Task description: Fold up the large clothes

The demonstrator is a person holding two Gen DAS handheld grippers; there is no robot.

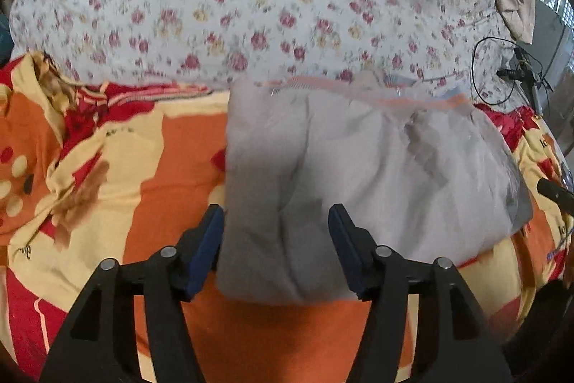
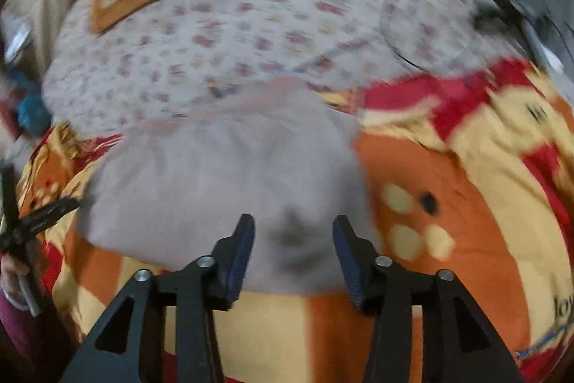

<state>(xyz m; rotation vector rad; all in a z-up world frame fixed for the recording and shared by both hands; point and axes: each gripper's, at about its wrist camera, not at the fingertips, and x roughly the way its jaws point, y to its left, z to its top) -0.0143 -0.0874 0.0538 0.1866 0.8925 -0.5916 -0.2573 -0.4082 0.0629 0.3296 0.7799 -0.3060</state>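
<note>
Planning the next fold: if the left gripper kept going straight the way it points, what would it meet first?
Most likely the folded grey garment. The left gripper stands open with the garment's near left part showing between its fingers, pointing down at it. How far above the cloth it is cannot be told.

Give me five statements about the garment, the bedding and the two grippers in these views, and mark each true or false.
1. The grey garment lies folded on the orange, red and yellow bedspread. True.
2. The left gripper is clamped on the garment. False: its jaws stand apart and the pads do not press the cloth.
3. A white floral quilt lies beyond the garment. True.
4. The right gripper holds a blue towel. False: its jaws are open with only the grey garment behind them.
5. The garment is bright green. False: it is pale grey with an orange striped trim along its far edge.
</note>
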